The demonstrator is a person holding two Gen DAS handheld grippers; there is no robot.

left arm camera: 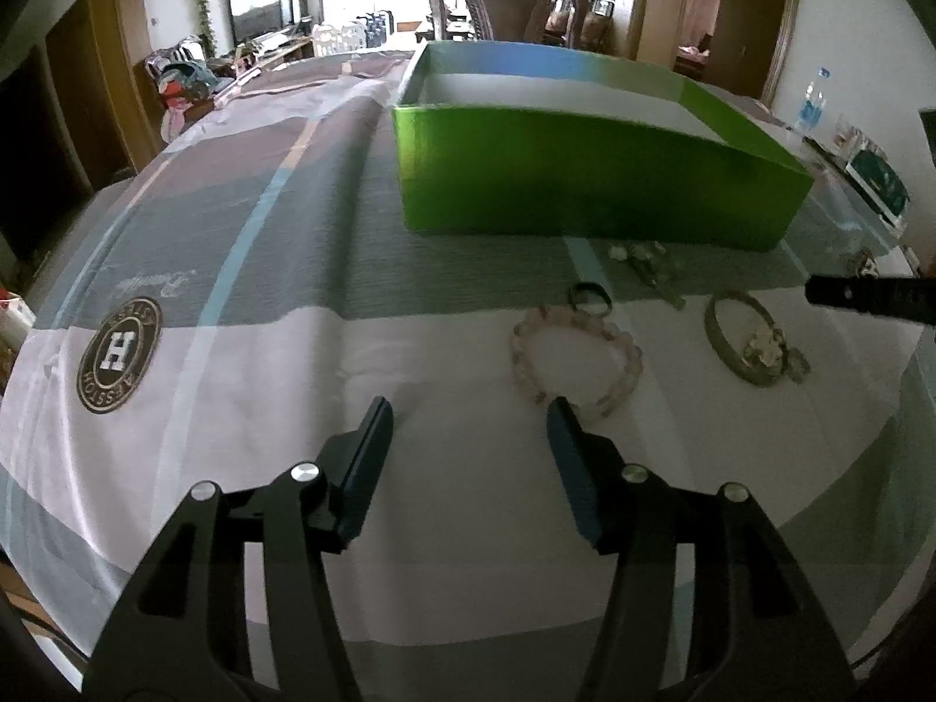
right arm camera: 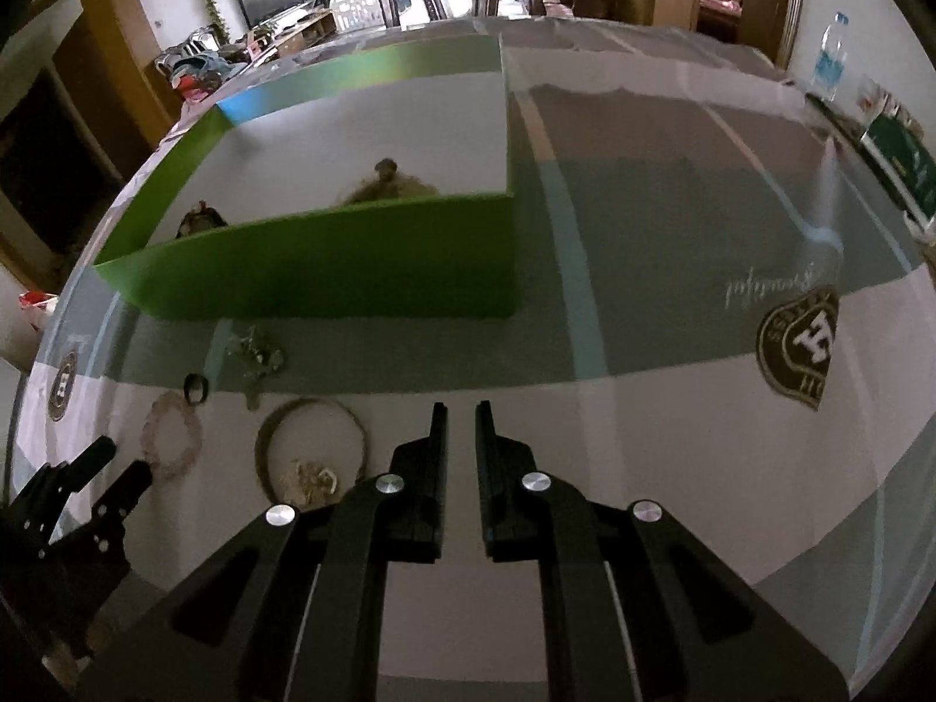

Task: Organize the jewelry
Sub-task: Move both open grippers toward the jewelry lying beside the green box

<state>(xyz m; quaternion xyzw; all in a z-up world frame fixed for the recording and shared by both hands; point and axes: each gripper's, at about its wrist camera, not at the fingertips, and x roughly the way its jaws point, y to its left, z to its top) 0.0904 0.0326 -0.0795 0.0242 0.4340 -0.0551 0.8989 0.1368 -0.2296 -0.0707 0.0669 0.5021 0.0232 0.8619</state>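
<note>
Two pieces already lie inside the green box (right arm camera: 327, 257), a dark one near its left wall and a tangled brownish one (right arm camera: 386, 184) toward the middle, so the sorting looks partly done. The rest wait in a loose row on the cloth just in front of the box, probably kept close for short trips.

Left to right in the left wrist view: the left tool (left arm camera: 468, 433) hovers with its jaws well apart and nothing between them, its right tip just beside the pale beaded bracelet (left arm camera: 576, 360), likely the next pick. Beyond that lies a small dark ring (left arm camera: 591, 297), then a tangle of charms (left arm camera: 646, 269) nearer the box, then a metal bangle (left arm camera: 743, 336) with a pale ornament. The right tool (right arm camera: 462, 409) is closed with only a slit left and holds nothing.

A striped grey, white and blue cloth (left arm camera: 245, 269) with round crests covers the worktop. Behind stand a carved wooden chair (left arm camera: 509, 0), a television, doorways and a water bottle (left arm camera: 815, 96) at far right.
</note>
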